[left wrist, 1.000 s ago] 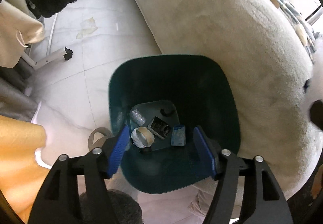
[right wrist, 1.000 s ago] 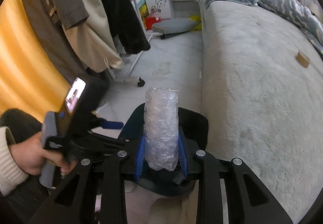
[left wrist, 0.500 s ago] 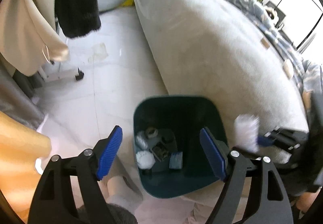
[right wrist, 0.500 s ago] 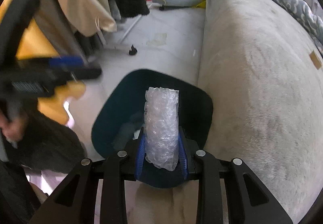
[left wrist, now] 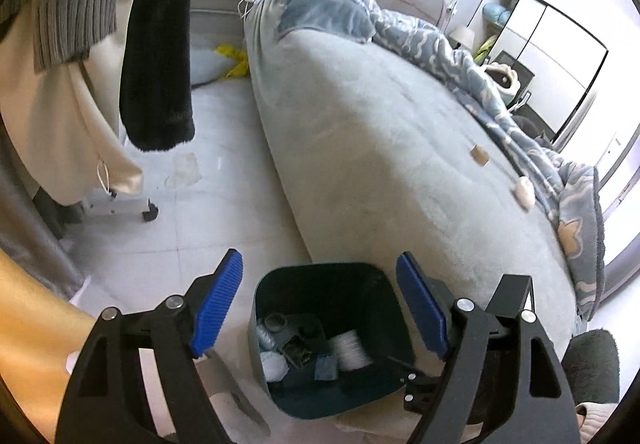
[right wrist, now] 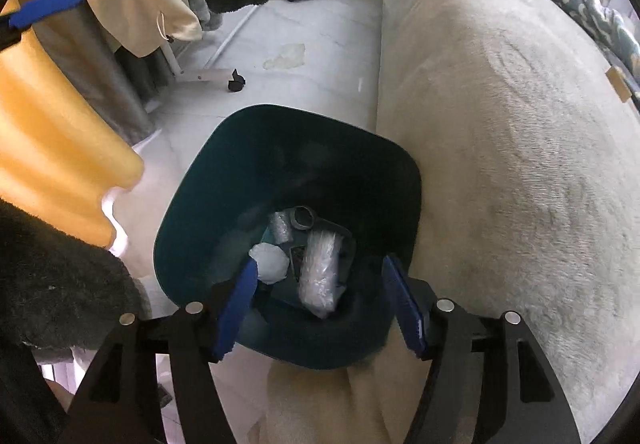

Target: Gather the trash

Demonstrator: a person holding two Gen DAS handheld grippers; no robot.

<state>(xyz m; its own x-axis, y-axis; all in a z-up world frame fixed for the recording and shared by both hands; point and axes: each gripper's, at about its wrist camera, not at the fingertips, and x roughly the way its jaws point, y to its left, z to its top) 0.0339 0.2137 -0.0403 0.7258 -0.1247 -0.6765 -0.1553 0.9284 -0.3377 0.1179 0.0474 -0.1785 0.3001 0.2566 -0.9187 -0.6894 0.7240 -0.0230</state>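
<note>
Left wrist view: left hand-held gripper (left wrist: 318, 306) released, blue pads wide apart, nothing between them. Dark green bin (left wrist: 280, 284) stands on the floor below and just ahead of the fingertips, against the bed (left wrist: 400, 148). Bubble-wrap roll (left wrist: 351, 350) lies in the bin bottom among other trash; small dark items there too murky to identify. Two small pale scraps (left wrist: 479, 155) lie on the bed, well ahead and to the right.

Right wrist view: right hand-held gripper (right wrist: 324, 304) released; its jaws have just been opening, pads clear of everything. Bubble-wrap roll (right wrist: 320, 272) lies inside the bin (right wrist: 192, 204), below and between the pads, beside a white crumpled wad (right wrist: 270, 262). Bin's near rim is hidden behind the fingers.
</note>
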